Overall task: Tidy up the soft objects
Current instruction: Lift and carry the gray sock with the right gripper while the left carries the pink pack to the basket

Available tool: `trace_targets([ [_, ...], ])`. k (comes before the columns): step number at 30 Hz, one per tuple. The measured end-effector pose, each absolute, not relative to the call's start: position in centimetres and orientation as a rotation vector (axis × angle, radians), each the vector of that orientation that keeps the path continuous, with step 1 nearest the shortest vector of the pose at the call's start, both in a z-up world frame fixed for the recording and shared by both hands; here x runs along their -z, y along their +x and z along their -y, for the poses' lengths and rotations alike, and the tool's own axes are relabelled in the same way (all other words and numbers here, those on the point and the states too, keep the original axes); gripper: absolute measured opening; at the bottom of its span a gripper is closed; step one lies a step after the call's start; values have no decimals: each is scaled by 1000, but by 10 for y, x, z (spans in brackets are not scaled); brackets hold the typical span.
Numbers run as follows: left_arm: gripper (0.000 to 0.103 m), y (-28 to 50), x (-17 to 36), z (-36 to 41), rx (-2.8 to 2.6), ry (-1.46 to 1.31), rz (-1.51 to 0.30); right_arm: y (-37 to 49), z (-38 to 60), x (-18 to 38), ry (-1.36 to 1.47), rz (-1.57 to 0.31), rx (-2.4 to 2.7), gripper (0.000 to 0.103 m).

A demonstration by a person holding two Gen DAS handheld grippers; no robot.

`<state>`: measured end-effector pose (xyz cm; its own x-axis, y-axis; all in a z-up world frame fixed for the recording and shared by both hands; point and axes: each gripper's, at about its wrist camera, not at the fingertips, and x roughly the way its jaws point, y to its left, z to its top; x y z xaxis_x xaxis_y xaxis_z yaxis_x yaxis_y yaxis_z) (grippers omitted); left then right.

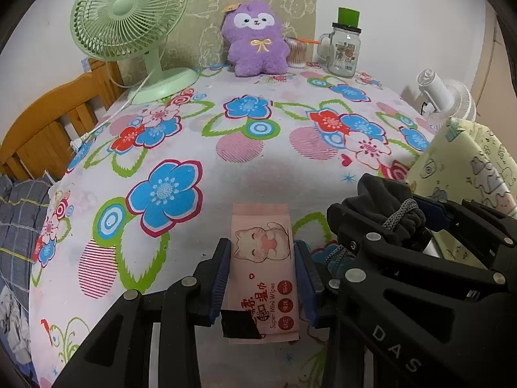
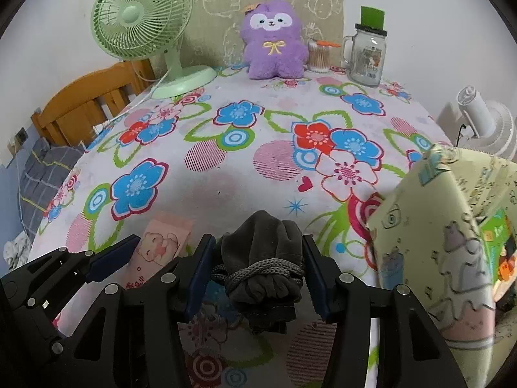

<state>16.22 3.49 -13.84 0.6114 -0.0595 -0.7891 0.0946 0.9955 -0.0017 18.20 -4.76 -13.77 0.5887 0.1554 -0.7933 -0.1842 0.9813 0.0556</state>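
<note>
Wipes first: a flat pink pack of wet wipes (image 1: 262, 271), printed with a cartoon cat, sits clamped between the blue pads of the left gripper (image 1: 261, 278), its far end jutting out past the fingertips over the flowered tablecloth (image 1: 258, 168). Just to its right, the right gripper (image 2: 258, 274) is clenched on a dark grey cloth bundle (image 2: 263, 252) tied round with a grey braided cord (image 2: 258, 273) — the pads press both its sides. Both packs hang at the near edge of the tablecloth. To the right of the bundle stands a pale yellow fabric box (image 2: 436, 226) with cartoon prints. At the tablecloth's far edge sit a purple plush toy (image 1: 255, 40), a green desk fan (image 1: 129, 26) and a glass mug jar (image 1: 344, 48).
</note>
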Motion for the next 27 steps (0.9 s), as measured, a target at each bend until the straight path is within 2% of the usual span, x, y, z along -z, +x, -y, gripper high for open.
trace_targets([
  [27,40,106,84,-3,101,81,-770,122,77,83,-10,-785,-167,56],
])
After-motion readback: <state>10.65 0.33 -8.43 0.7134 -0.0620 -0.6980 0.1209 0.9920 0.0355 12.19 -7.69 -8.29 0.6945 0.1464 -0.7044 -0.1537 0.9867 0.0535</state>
